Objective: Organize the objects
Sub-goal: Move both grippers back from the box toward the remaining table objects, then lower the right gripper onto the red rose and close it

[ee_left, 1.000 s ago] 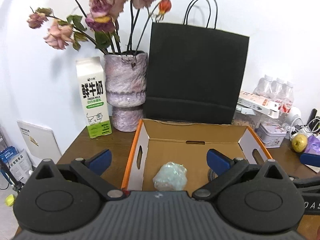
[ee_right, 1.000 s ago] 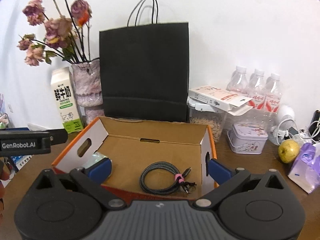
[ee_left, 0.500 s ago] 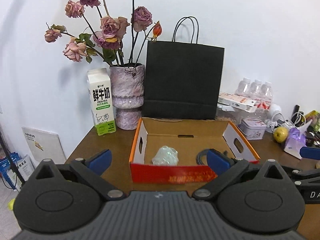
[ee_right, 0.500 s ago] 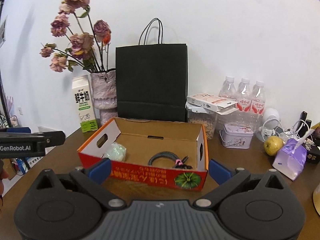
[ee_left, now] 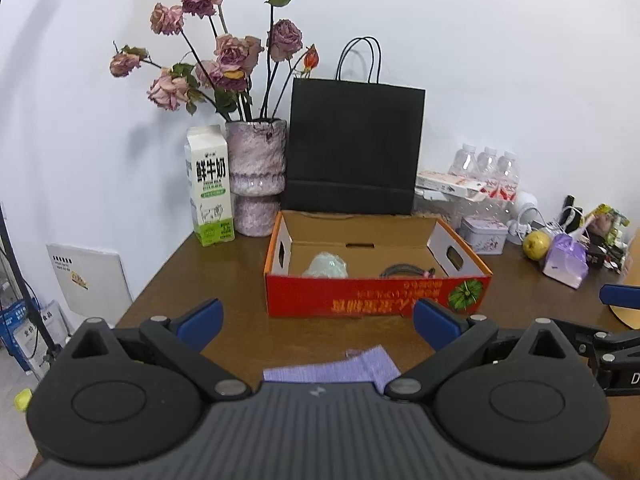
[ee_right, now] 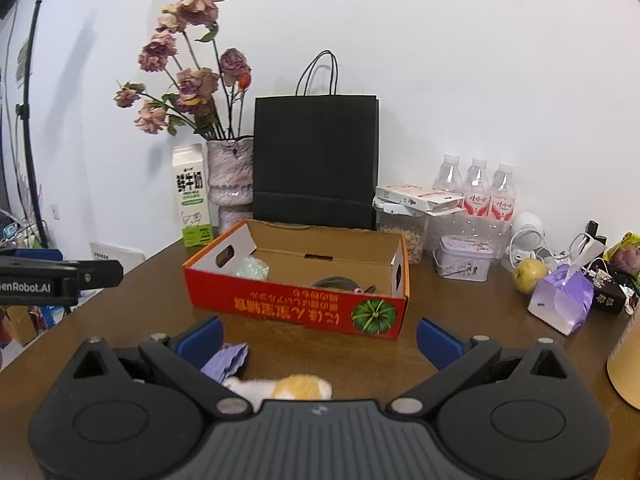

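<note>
Over on the left side, the left tool (ee_left: 318, 322) hangs above the bench (ee_left: 192, 280) with its blue fingers wide apart and nothing between them. Just below it, close to the tool body, lies a purple cloth (ee_left: 340, 366), flat on the wood and partly hidden under the housing. That looks soft, light and floppy, so my read is a pinch on a raised fold or the near edge, since a flat grab would only scrape the bench. Moving toward the middle, the red cardboard box (ee_right: 304, 312) sits open-topped, apart from both tools, with a pale green crumpled bundle (ee_left: 326, 266) at its left end and a coiled cable (ee_left: 404, 270) at its right end. On to the right tool (ee_right: 318, 334), also spread open and empty. The same purple cloth (ee_right: 226, 360) shows just beside its left finger, and right under its centre peeks a small white-and-orange plush toy (ee_right: 286, 388), mostly hidden by the tool body. That plush should be light, squashy and forgiving, I'd judge, so a squeeze across the middle of its body ought to hold. Both items lie nearer than the box, so either one needs carrying forward and over the front wall.
</note>
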`<action>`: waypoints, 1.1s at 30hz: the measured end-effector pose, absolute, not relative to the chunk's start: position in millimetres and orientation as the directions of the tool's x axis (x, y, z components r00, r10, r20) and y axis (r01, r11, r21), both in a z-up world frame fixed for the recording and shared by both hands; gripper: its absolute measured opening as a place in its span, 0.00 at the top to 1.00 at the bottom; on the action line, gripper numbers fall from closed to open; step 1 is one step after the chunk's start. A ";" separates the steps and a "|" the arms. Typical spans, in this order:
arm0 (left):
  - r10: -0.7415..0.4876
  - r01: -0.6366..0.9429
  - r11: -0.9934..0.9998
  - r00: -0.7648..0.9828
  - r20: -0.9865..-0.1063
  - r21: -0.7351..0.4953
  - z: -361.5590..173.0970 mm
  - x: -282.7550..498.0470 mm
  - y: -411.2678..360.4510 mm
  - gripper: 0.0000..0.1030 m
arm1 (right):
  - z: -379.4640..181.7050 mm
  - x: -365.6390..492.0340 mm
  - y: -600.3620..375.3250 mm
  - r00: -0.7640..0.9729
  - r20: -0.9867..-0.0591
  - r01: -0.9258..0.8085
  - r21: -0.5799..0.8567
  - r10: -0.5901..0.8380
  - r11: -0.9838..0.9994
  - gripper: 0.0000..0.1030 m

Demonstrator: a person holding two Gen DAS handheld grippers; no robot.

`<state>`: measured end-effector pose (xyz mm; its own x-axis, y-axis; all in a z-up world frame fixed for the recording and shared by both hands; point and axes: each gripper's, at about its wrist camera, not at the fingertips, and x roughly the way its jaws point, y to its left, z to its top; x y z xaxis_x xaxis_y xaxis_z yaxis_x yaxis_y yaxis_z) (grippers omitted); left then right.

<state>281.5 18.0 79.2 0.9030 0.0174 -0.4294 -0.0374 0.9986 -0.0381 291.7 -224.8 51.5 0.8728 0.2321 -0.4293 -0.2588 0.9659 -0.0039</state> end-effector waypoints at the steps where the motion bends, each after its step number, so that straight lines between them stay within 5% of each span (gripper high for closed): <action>1: 0.016 -0.036 0.999 0.902 -0.431 -0.039 77.3 277.0 18.4 0.00 | 49.7 286.7 -224.8 0.872 -0.429 -0.261 -0.004 0.234 0.965 0.00; 33: -0.061 0.036 0.997 0.875 -0.480 -0.062 -8.7 170.1 17.5 0.00 | -37.9 183.1 -249.5 0.856 -0.477 -0.202 0.051 0.201 0.978 0.00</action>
